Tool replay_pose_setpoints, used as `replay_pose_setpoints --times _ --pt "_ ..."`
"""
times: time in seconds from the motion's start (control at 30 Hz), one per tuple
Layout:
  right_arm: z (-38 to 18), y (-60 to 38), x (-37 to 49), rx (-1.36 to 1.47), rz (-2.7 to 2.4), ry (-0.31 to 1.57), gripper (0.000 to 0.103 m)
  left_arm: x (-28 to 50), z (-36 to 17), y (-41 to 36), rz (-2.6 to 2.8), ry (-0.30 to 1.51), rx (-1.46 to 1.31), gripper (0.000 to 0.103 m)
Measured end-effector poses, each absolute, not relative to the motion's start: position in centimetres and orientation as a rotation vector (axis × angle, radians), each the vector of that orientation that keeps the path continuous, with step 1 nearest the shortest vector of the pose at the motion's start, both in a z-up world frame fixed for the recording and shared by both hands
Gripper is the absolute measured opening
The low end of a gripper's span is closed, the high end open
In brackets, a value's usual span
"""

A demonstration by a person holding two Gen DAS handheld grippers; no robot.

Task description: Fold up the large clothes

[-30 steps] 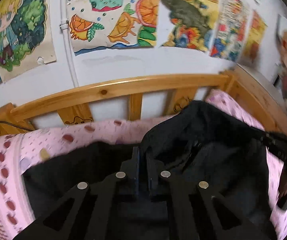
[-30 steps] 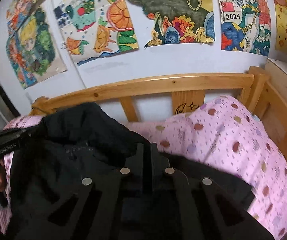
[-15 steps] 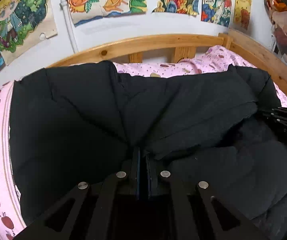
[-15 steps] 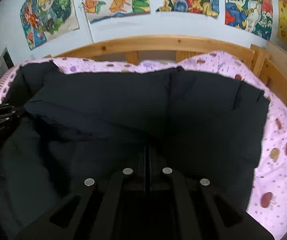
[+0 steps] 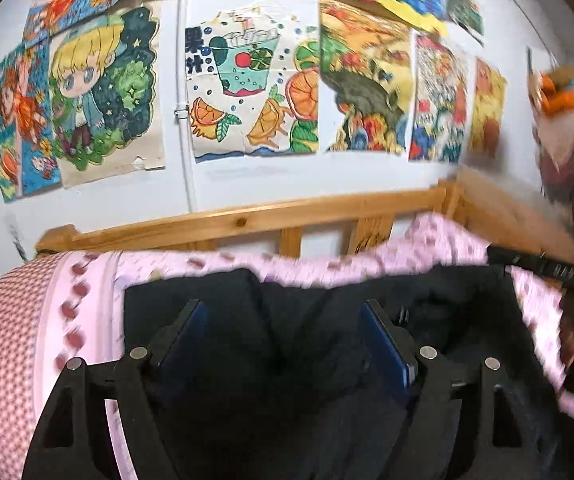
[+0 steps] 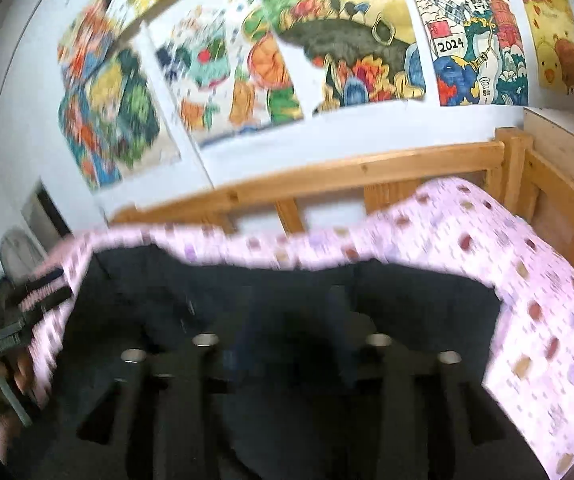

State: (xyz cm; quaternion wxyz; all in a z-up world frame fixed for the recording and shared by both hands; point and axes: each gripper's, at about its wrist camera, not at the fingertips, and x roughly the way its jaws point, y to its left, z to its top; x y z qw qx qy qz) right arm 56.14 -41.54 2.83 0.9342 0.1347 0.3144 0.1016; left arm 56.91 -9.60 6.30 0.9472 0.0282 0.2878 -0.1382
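I'm looking at the bed (image 5: 327, 216), wooden rail at the back and pink spotted sheet (image 6: 527, 280) over it, with the big black garment (image 5: 287, 320) lying across the sheet right under both tools. My left tongs (image 5: 283, 312) are spreading wide, blue pads clear of the cloth. My right tongs (image 6: 291, 320) are opening too, though blur hides whether fabric sits between them.

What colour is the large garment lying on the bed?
Black garment, lying on the pink dotted bedsheet; the left wrist view shows it best.
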Motion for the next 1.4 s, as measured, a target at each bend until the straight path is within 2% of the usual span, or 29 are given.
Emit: replay_pose_setpoints --times 0.17,0.27,0.47,0.53,0.87,1.17,1.27,1.37,1.4 --pt "1.8 -39.2 61.3 0.323 0.216 0.717 0.037 63.1 3.9 -11.1 -0.378 0.753 -0.054 0.077" --pt "-0.7 -37.2 63.2 0.266 0.263 0.853 0.037 64.0 1.2 -12.0 -0.448 0.822 -0.063 0.077" --pt "-4.9 -35.7 62.0 0.054 0.336 0.946 0.035 62.3 -4.4 -14.7 -0.474 0.887 0.234 0.078" --pt "-6.2 -35.9 61.5 0.024 0.368 0.974 0.034 62.0 -5.5 -15.5 -0.451 0.888 0.294 0.081" --pt "-11.3 -36.7 61.4 0.092 0.385 0.915 0.031 62.5 -9.1 -17.5 -0.35 0.882 0.38 0.088" --pt "-12.0 -36.6 61.7 0.086 0.378 0.871 0.031 61.4 -9.0 -17.4 -0.341 0.815 0.367 0.09" --pt "-10.6 -37.1 60.6 0.051 0.377 0.853 0.037 60.9 -7.4 -17.1 -0.332 0.796 0.369 0.09" --pt "-8.2 -37.6 58.8 0.041 0.384 0.835 0.059 59.9 -5.2 -16.3 -0.288 0.752 0.33 0.09" --pt "-7.4 -37.7 58.0 0.033 0.376 0.817 0.063 59.1 -4.1 -15.9 -0.261 0.715 0.307 0.09"
